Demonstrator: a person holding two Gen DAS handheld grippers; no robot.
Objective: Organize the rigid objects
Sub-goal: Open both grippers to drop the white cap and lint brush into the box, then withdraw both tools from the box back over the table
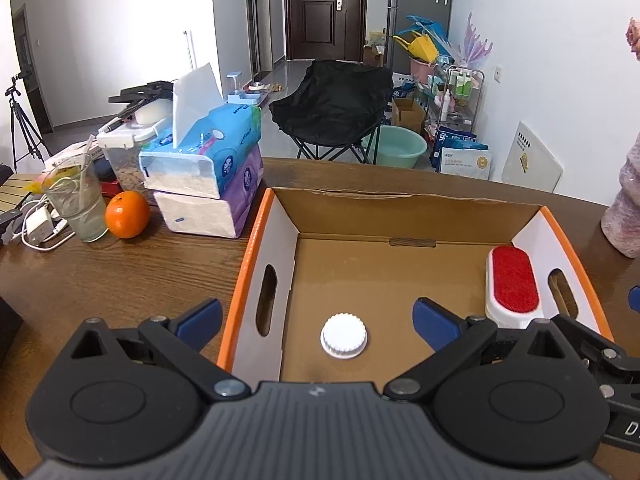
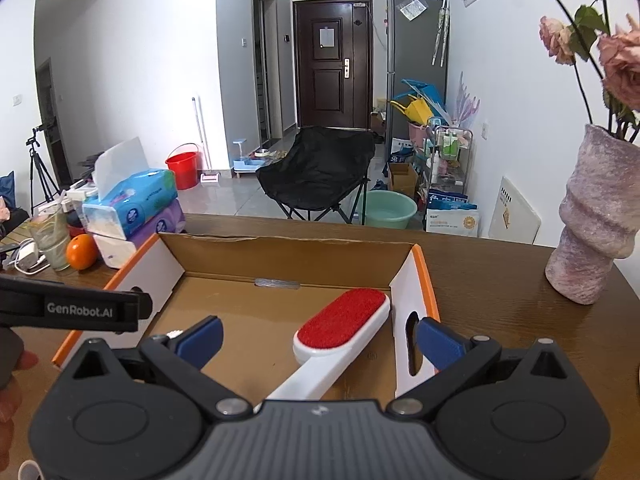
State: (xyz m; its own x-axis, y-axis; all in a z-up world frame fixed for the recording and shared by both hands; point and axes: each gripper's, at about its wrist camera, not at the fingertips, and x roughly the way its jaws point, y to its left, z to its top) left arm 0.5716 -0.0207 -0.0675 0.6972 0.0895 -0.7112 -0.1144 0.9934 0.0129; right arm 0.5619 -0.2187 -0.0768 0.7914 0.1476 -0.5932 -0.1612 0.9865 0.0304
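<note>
I had both grippers hovering over the box [image 1: 404, 216], each spread wide and holding nothing. The left gripper [image 1: 318, 318] sat above the cap [image 1: 343, 335], which lay flat on the box floor near the left wall. The right gripper [image 2: 320, 340] straddled the brush [image 2: 340, 330], whose white handle ran back under it, head resting against the right wall. My worry was the right wall: one blue finger [image 2: 438, 342] was outside it, so closing or dropping could catch the cardboard and drag the box. The brush looked propped, so a nudge might tip it onto the cap. The vase [image 2: 592, 216] stood near enough to be clipped by a wide swing.
</note>
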